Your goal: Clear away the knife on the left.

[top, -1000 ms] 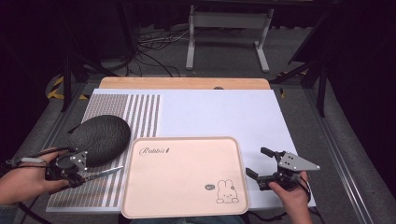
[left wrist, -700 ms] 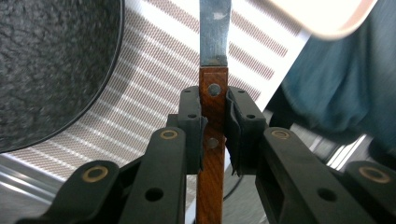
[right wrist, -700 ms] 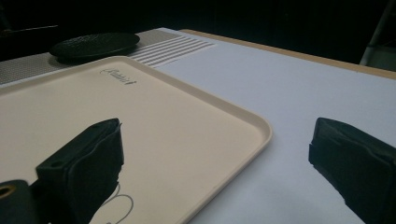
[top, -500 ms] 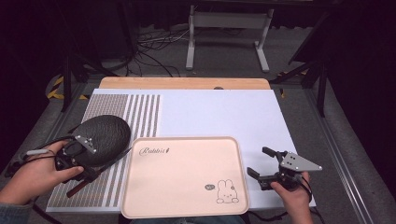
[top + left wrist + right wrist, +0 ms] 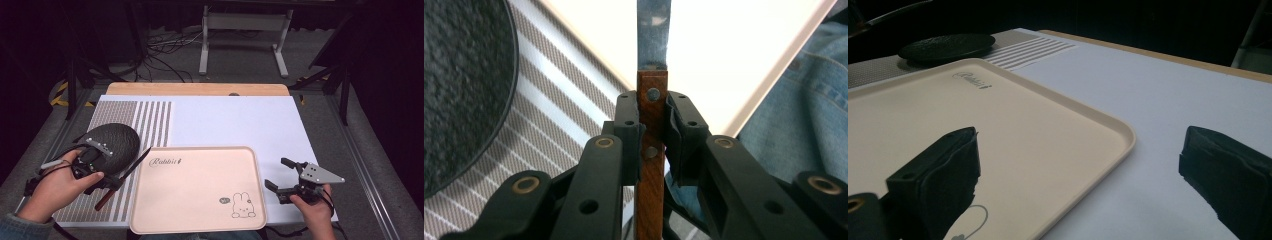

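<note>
My left gripper is clamped tight on a knife. In the left gripper view, my two black jaws squeeze the brown wooden handle from both sides, right by its two round metal pins. The grey blade sticks straight out past the jaws. From the high view, the knife is tilted, with its tip pointing up toward the far left corner of the pink tray. The tip is just beside the tray's edge. I think the knife is lifted a little off the table, but I cannot be sure from these views.

Next to my left hand is a dark round lid. It lies flat on the striped mat, and it looks bumpy and speckled up close. My gripper's body covers part of it in the high view.

The pink tray sits in the middle, on the white sheet. It has a small bunny drawn in its near right corner and a word written in its far left corner.

My right gripper is just beside the tray's right edge. Its jaws stand wide apart with nothing between them. In the right gripper view, one jaw is over the tray and the other is over the white sheet.
</note>
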`<move>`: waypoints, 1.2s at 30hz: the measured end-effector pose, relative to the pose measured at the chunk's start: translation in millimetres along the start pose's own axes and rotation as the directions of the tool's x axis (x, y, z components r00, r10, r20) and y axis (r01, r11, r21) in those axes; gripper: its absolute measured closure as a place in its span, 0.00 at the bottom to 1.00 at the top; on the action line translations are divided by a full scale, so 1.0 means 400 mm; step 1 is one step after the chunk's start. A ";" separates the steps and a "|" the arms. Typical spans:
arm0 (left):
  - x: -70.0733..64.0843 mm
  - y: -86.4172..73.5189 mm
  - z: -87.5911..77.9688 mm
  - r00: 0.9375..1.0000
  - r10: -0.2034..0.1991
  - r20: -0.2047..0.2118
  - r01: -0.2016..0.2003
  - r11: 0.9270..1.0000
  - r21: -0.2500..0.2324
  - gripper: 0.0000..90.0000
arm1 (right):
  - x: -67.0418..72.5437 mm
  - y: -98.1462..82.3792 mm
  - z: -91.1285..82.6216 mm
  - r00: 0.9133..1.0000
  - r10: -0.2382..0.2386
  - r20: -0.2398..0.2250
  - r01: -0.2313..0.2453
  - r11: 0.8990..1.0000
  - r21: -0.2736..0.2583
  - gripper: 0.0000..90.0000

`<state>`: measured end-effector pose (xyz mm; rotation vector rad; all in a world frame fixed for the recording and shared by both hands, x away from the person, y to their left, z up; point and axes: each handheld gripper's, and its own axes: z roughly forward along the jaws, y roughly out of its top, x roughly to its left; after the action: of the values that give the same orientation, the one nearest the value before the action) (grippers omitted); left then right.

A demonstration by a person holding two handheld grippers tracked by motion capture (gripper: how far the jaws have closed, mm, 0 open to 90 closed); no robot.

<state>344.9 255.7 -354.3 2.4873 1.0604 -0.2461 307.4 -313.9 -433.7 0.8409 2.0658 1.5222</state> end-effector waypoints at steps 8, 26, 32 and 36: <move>-0.038 0.033 0.025 0.999 -0.025 0.022 0.025 1.000 -0.015 0.86 | -0.004 -0.004 -0.002 1.000 0.004 0.007 -0.004 1.000 0.013 0.04; -0.070 0.104 0.106 0.999 -0.015 0.039 0.014 1.000 0.023 0.86 | -0.005 -0.004 -0.003 1.000 -0.004 -0.003 0.004 1.000 0.009 0.03; -0.080 0.123 0.130 0.998 -0.019 0.058 0.017 0.999 0.037 0.86 | -0.005 -0.004 -0.003 1.000 -0.005 -0.005 0.005 1.000 0.010 0.03; -0.077 0.135 0.151 0.998 -0.041 0.054 0.039 0.998 0.039 0.86 | -0.004 -0.005 -0.002 1.000 -0.017 -0.009 0.017 1.000 0.023 0.03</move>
<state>362.7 175.5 -381.8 2.4796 1.0938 -0.3471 307.8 -316.0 -435.4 0.8245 2.0952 1.4990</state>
